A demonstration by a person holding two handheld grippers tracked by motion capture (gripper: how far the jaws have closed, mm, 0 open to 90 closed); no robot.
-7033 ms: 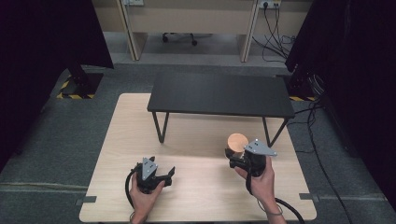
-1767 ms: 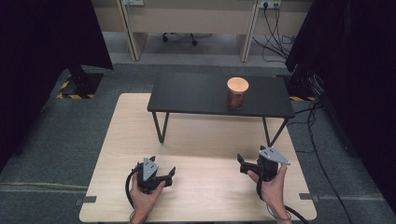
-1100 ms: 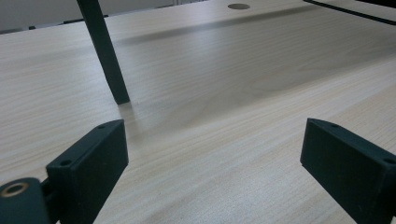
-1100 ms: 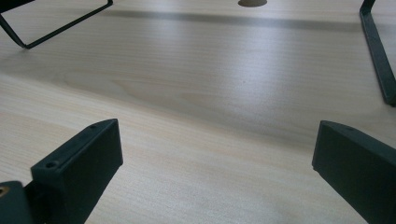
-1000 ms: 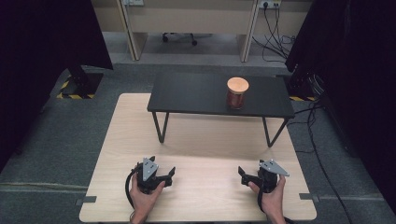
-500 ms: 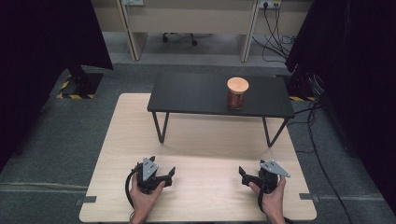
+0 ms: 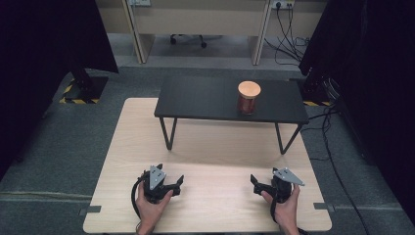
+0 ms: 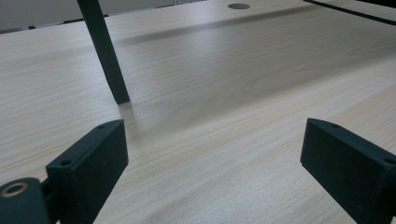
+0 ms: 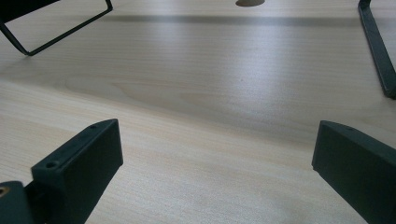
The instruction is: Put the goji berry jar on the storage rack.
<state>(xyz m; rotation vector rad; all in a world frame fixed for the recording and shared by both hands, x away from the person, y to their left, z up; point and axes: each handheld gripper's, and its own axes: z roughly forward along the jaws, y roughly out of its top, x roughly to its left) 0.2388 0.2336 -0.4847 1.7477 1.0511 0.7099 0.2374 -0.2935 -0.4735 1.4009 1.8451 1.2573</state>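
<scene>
1. Grippers first: the right gripper (image 7: 256,184) rests low on the wooden table (image 7: 220,205), near its front edge, jaws spread wide with nothing between them; in its own view bare wood lies between the black jaws.
2. Left gripper (image 7: 177,183) sits the same way at the front left, jaws apart and empty, well clear of everything else.
3. The can (image 7: 248,97) stands upright on the black shelf (image 7: 195,98), right of its middle and close to the front edge, well apart from both grippers.
4. Risk, as I judge it: the can is tall for its footprint and near the shelf's front edge, so a knock to the shelf or its legs (image 8: 103,51) from a rising gripper could tip it off.
5. Another risk: a trailing cable snagging a shelf leg could jolt the shelf.
6. A reach from below would be blind; the shelf top hides the can from both gripper views.
7. Look of the can: a short cylinder, reddish-brown sides, flat pale-orange lid. Any print on it is too small to read.
</scene>
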